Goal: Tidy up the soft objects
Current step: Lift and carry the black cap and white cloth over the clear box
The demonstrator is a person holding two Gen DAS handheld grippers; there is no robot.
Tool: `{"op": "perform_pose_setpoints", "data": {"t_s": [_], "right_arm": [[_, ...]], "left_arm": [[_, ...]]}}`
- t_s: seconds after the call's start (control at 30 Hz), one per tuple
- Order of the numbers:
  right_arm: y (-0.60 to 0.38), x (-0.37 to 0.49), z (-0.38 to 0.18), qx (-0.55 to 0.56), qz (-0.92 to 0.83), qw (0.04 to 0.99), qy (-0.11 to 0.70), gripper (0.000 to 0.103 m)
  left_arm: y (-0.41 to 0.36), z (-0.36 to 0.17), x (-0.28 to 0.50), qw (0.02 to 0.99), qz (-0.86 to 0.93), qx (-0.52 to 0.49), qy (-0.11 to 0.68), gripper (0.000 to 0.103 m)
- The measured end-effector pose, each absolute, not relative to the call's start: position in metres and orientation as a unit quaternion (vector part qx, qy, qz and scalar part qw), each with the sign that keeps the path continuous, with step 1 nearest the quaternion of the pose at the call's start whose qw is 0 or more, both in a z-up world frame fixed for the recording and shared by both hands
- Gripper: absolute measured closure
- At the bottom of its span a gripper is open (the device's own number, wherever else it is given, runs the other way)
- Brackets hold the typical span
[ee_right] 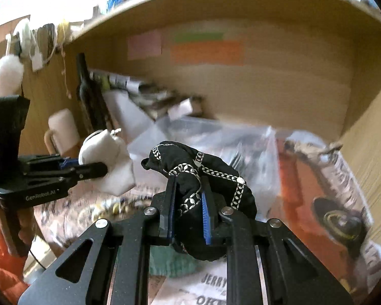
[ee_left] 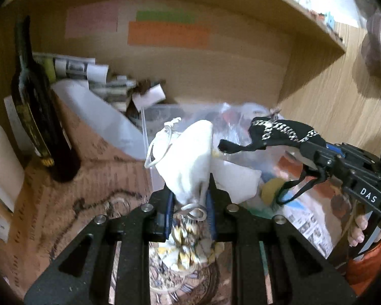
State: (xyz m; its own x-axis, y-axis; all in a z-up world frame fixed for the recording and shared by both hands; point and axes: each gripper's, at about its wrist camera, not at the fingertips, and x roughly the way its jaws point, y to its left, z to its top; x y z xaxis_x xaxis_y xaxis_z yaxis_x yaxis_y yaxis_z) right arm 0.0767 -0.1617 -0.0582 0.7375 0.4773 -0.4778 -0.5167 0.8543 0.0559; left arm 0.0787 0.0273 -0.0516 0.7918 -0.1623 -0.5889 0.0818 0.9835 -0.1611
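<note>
Fingers (ee_left: 170,204) of the left gripper (ee_left: 190,203) pinch a white mask (ee_left: 190,157), held up over the middle of the bench (ee_left: 50,203). To its right, the right gripper (ee_right: 188,211) squeezes a black cloth (ee_right: 210,175) with white trim. Both soft things are picked up, but I think neither has a home yet. The clear plastic bag (ee_left: 231,119) behind them is blurry, and I cannot tell what is inside.

Both claws black, blue ribbed pads, silver screws. Left claw (ee_left: 190,200) lettered "GenRobot.AI"; right claw (ee_right: 189,212) lettered "DAS". Orange sleeves (ee_left: 368,267), bare fingers (ee_left: 359,228) showed.
</note>
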Motion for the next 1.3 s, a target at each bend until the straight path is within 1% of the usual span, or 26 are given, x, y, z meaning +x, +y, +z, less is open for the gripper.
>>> {"op": "perform_pose_setpoints", "data": {"t_s": [0.27,0.43,0.73,1.1,1.3], "right_arm": [[-0.176,0.091,-0.027,-0.014,0.238,0.954,0.182,0.088],[-0.178,0.113,-0.021,-0.008,0.207,0.964,0.166,0.088],[-0.172,0.16,-0.031,-0.016,0.202,0.959,0.198,0.088],[-0.161,0.201,-0.066,-0.032,0.2,0.942,0.268,0.087],[-0.156,0.215,-0.086,-0.043,0.202,0.928,0.309,0.087]], "left_arm": [[0.038,-0.023,0.099,0.957,-0.044,-0.061,0.28,0.081],[0.041,-0.017,0.121,0.961,-0.024,-0.045,0.272,0.081],[0.044,-0.026,0.169,0.951,-0.029,-0.054,0.304,0.081],[0.024,-0.072,0.231,0.923,-0.039,-0.025,0.383,0.081],[0.015,-0.093,0.253,0.906,-0.043,-0.016,0.42,0.081]]}}
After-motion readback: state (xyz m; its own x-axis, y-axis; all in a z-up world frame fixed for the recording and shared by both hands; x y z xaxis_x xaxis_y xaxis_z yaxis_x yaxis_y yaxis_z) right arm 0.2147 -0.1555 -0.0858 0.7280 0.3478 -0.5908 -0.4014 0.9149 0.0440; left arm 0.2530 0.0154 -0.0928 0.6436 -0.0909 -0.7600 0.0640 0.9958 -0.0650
